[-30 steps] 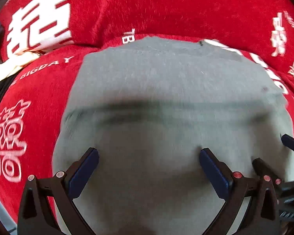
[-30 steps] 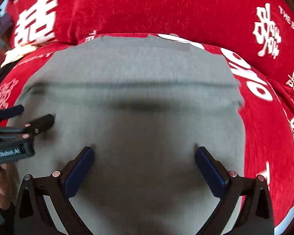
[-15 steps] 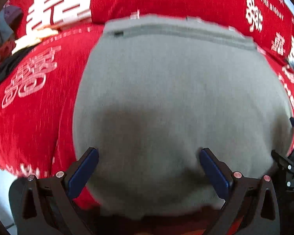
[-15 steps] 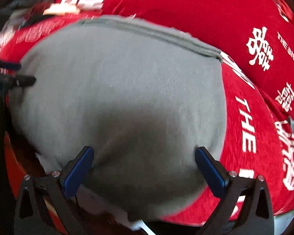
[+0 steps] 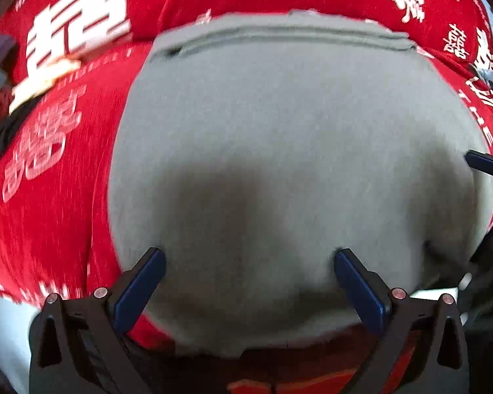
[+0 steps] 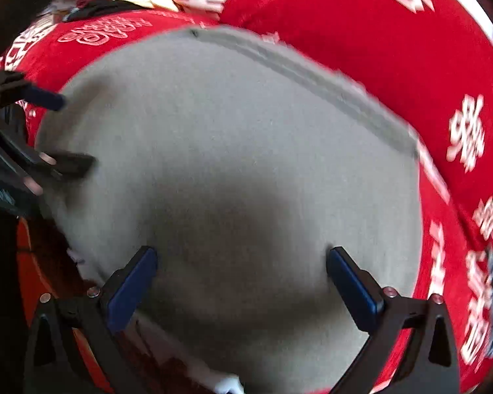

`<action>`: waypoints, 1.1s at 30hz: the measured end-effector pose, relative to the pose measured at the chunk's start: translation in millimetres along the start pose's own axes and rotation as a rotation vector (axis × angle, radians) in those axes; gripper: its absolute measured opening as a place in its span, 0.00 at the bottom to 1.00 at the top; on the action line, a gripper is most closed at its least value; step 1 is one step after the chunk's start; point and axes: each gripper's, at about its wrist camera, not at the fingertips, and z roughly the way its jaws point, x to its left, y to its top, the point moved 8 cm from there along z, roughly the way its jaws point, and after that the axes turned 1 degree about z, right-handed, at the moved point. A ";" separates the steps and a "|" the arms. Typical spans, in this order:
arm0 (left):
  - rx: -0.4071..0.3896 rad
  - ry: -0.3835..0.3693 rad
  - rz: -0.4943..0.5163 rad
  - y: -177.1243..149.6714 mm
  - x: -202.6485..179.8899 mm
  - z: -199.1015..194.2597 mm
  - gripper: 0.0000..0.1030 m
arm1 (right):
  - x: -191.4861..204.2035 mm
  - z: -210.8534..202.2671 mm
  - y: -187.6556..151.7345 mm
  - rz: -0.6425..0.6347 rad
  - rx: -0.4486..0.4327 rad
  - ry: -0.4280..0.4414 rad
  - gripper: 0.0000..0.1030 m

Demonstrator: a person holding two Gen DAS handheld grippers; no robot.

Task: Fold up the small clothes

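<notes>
Grey knit cloth (image 5: 289, 151), folded flat with a stitched hem along its far edge, lies on a red cover (image 5: 52, 216) printed with white Chinese characters; the only Latin letters legible are "THE" at the right edge in the left wrist view, the rest being blurred. Both tongs hang over the near part of the cloth. The left gripper (image 5: 249, 279) has its blue pads spread wide with nothing between them. The right gripper (image 6: 241, 277) is likewise spread wide and grips nothing.
</notes>
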 end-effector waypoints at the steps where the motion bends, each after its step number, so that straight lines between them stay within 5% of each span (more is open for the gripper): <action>1: 0.034 -0.007 -0.026 -7.1 5.2 2.6 1.00 | -3.4 -2.7 -8.5 0.001 0.002 -0.014 1.00; 3: 0.093 -0.027 -0.111 -18.3 19.5 0.7 1.00 | -13.0 -6.9 -35.4 -0.015 0.068 -0.073 1.00; 6: 0.063 0.035 -0.226 -21.6 47.8 -8.9 1.00 | -35.6 -22.9 -61.3 0.110 0.123 -0.086 1.00; 10: 0.181 -0.071 -0.312 -29.5 52.2 17.8 1.00 | -66.7 -27.5 -84.0 0.348 0.164 0.035 1.00; 12: 0.241 -0.133 -0.287 -32.1 40.0 30.3 1.00 | -63.3 -17.3 -87.9 0.379 0.209 0.100 0.83; 14: 0.232 -0.134 -0.268 -28.7 36.5 30.3 0.98 | -56.7 -13.0 -90.5 0.336 0.236 0.067 0.78; 16: 0.217 -0.168 -0.253 -22.5 33.4 27.5 0.83 | -49.3 -13.9 -84.4 0.294 0.244 0.013 0.56; 18: 0.190 -0.169 -0.222 -19.3 26.1 17.8 0.59 | -43.9 -20.9 -82.8 0.295 0.237 0.038 0.13; 20: 0.168 -0.176 -0.169 -17.0 17.9 9.1 0.14 | -38.7 -26.9 -79.5 0.310 0.217 0.093 0.12; 23: 0.137 -0.188 -0.142 -10.7 19.7 -2.2 0.14 | -40.9 -34.5 -71.8 0.363 0.170 0.182 0.12; 27: 0.045 -0.257 -0.185 14.2 31.6 -30.6 0.14 | -72.9 -68.0 -37.9 0.493 -0.020 0.305 0.11; 33: -0.123 -0.289 -0.250 86.1 45.5 -63.6 0.14 | -131.8 -74.0 28.3 0.580 -0.190 0.302 0.11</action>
